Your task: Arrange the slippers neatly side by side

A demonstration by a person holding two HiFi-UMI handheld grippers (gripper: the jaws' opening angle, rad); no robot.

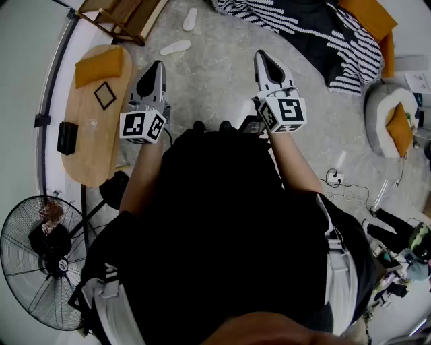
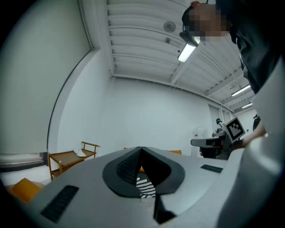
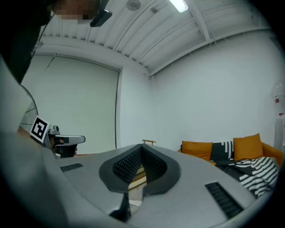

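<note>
Grey floor point(image 1: 215, 81) is lying open between the oval table point(image 1: 87, 158) edge and the striped blanket point(image 1: 316, 27).
The left gripper point(image 1: 156, 67) and right gripper point(image 1: 262, 57) are hovering level, each with its jaws pressed together on nothing. Beyond them the nearer slipper point(image 1: 176, 47) and farther slipper point(image 1: 190, 19) are lying apart, angled, near the wooden rack point(image 1: 121, 17).

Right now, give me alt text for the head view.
Seen from above, a person in black holds the left gripper and right gripper ahead, jaws shut and empty. On the floor beyond lie the near slipper and far slipper, apart and unaligned; a wooden table stands left.
</note>
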